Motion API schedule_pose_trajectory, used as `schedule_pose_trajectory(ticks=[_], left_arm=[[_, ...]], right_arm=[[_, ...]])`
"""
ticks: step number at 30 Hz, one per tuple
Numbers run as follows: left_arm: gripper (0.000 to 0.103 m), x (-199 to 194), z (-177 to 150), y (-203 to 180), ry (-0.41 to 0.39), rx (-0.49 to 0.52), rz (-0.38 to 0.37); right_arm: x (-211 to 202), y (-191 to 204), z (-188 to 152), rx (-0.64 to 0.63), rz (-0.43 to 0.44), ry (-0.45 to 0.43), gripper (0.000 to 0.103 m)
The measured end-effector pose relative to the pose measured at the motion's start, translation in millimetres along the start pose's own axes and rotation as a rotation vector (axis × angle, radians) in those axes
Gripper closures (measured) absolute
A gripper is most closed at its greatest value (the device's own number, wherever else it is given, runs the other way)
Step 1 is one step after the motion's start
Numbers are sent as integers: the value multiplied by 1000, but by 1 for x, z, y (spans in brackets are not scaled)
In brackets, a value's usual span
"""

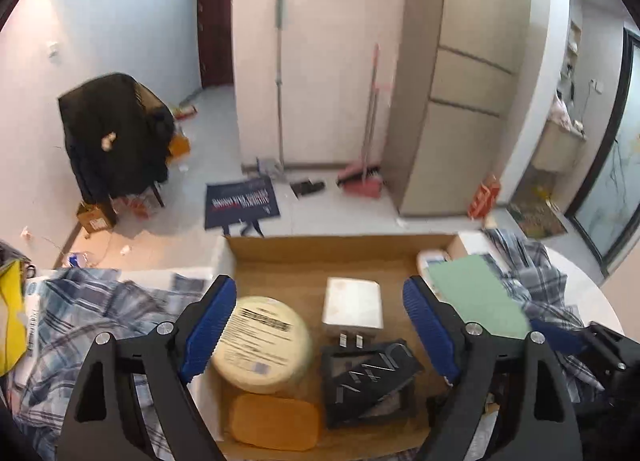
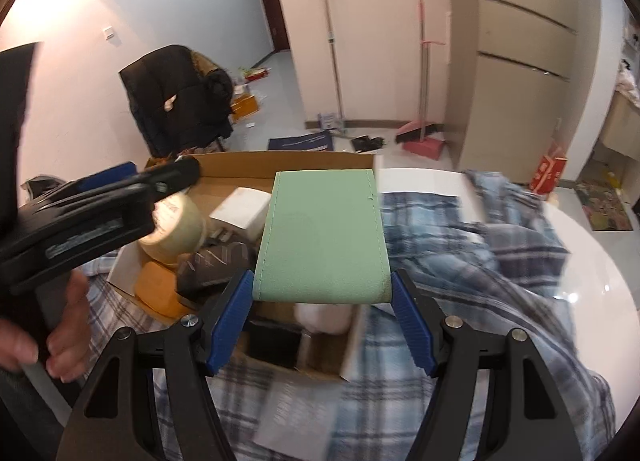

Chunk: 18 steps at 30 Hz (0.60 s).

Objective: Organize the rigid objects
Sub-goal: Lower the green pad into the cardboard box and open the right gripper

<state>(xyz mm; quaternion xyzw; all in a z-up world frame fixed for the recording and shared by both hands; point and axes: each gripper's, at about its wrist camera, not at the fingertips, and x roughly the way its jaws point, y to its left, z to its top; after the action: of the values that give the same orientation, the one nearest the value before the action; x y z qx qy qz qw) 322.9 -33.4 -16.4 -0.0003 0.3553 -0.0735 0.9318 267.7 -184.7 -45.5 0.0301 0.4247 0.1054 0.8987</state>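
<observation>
A: So where's everything sitting right now?

B: Open brown cardboard box (image 1: 344, 257) on the round white surface (image 2: 592, 273), on top of a blue plaid cloth (image 2: 460, 261). Inside there's a cream round tape roll with a printed label (image 1: 262, 345), a small white square box (image 1: 353, 307), a black flat packet with silver lettering (image 1: 370, 381) and an orange rounded flat piece (image 1: 276, 423) at the near edge.

A: And the grippers?

B: The left gripper (image 1: 320, 325) is spread wide above the box, nothing between its blue pads (image 1: 208, 335); the tape roll is just beside the left pad. The right gripper (image 2: 322, 319) is pinching a mint green stitched rectangular case (image 2: 322, 239) by its near edge, holding it over the box's right side.

A: Anyone visible?

B: Just a hand (image 2: 52, 337) on the left gripper's handle in the right wrist view.
</observation>
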Motion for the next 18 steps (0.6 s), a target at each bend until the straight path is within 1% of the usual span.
schedule_pose_trajectory(ticks=[4, 6, 8, 9, 10, 11, 13, 15, 16, 18], left_arm=[[16, -5, 5, 11, 6, -11, 20], [16, -12, 4, 18, 17, -18, 27], [16, -24, -1, 23, 37, -19, 30], [16, -36, -5, 22, 23, -4, 13], [16, -46, -7, 22, 1, 4, 5], [16, -56, -9, 22, -22, 6, 14], [16, -74, -10, 20, -59, 8, 44], [16, -94, -9, 18, -106, 13, 51], [16, -105, -9, 16, -137, 17, 48], [16, -133, -10, 12, -225, 33, 43]], right_arm=[[20, 5, 8, 45, 35, 23, 35], [27, 5, 10, 70, 22, 41, 34], [28, 4, 10, 90, 29, 27, 34], [28, 5, 10, 90, 39, 21, 33], [28, 6, 9, 86, 47, 20, 29], [28, 6, 9, 81, 53, 23, 27], [23, 6, 8, 86, 37, 26, 27], [11, 7, 5, 88, 33, 9, 27], [3, 7, 4, 83, 24, -8, 27], [-18, 7, 0, 66, -11, -50, 27]])
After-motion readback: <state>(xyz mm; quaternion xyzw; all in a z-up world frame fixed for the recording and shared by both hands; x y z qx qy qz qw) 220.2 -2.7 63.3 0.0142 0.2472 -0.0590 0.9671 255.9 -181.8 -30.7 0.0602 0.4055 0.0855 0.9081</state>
